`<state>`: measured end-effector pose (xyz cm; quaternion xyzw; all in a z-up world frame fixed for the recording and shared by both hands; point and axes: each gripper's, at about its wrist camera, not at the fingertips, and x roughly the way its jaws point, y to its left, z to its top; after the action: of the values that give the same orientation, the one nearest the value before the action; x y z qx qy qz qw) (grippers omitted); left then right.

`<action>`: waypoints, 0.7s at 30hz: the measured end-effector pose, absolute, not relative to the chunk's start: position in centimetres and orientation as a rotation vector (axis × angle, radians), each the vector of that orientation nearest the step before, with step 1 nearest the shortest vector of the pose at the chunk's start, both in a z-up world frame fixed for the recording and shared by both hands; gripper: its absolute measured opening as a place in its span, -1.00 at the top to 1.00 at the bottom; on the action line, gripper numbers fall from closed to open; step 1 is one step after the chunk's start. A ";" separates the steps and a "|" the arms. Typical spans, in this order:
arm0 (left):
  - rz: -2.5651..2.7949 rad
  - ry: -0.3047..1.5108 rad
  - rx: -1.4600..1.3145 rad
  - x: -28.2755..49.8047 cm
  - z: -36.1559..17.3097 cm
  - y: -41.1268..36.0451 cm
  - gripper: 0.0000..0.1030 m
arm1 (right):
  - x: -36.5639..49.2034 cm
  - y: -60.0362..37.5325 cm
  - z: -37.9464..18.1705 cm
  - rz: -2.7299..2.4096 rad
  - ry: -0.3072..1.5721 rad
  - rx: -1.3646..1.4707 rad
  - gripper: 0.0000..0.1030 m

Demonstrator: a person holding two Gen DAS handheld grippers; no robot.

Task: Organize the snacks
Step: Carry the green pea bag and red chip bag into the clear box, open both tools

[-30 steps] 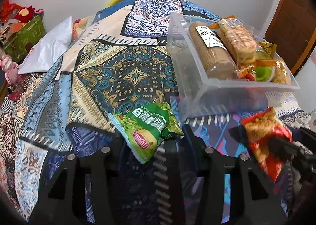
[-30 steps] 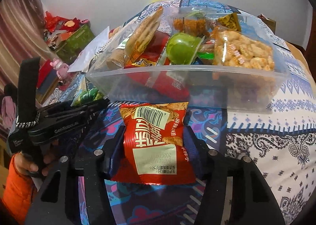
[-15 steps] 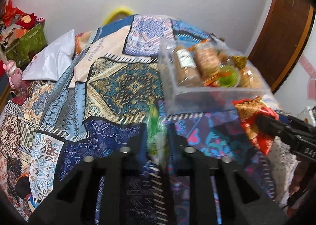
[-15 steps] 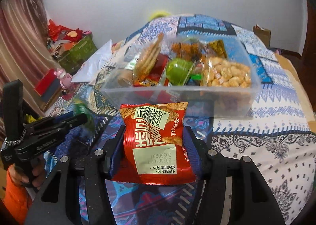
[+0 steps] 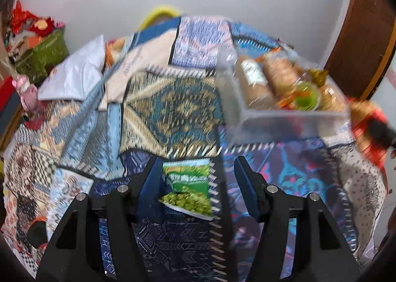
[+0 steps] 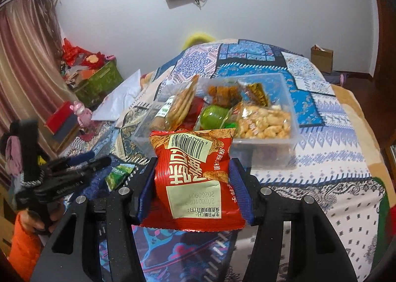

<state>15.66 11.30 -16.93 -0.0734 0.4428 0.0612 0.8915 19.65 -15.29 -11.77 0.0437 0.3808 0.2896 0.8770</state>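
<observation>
My left gripper (image 5: 195,175) is open; a green snack packet (image 5: 189,190) lies loose between its jaws, on or just over the patterned bedspread (image 5: 170,108). It shows beside that gripper in the right wrist view (image 6: 118,175). My right gripper (image 6: 192,178) is shut on a red snack packet (image 6: 195,178) and holds it above the bed, in front of a clear plastic box (image 6: 284,143) filled with snacks. The box (image 5: 284,123) and the red packet (image 5: 366,128) appear at right in the left wrist view.
A white pillow (image 5: 74,74) lies at the bed's far left. A green box with red clutter (image 6: 96,81) and a pink toy (image 6: 80,111) stand beside the bed. A cardboard box (image 6: 321,58) sits on the floor behind. A wooden door (image 5: 366,34) is at right.
My left gripper opened and let go of the green packet, which now lies between its jaws. Both grippers rose and pulled back from the box. The right still grips the red packet.
</observation>
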 end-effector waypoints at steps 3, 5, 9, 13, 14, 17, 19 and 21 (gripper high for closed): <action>0.119 0.986 -0.185 16.4 -19.4 11.9 -0.19 | 20.2 -15.7 -11.5 0.593 0.782 0.099 -0.03; 0.124 1.022 -0.193 16.8 -20.9 12.2 -0.19 | 20.5 -15.9 -11.4 0.583 0.776 0.101 -0.03; 0.133 1.014 -0.212 16.9 -22.3 12.4 0.07 | 21.1 -16.2 -11.2 0.569 0.769 0.104 -0.03; 0.121 1.002 -0.215 16.6 -21.6 12.3 0.16 | 21.4 -16.4 -11.0 0.559 0.763 0.108 -0.03; 0.128 0.992 -0.209 16.5 -21.2 12.2 0.16 | 21.4 -16.5 -10.9 0.558 0.759 0.109 -0.03; 0.127 0.946 -0.204 16.1 -19.3 12.0 0.16 | 21.7 -16.7 -10.4 0.552 0.743 0.109 -0.03; 0.113 0.909 -0.206 16.1 -17.6 11.7 0.16 | 22.1 -16.8 -10.1 0.547 0.734 0.108 -0.03; 0.097 0.871 -0.201 16.3 -16.0 11.2 0.16 | 22.6 -16.9 -9.8 0.543 0.724 0.111 -0.03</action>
<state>16.26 11.23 -15.96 -0.0973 0.4211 0.0467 0.9006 22.62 -16.91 -9.79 0.0538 0.3495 0.2622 0.8979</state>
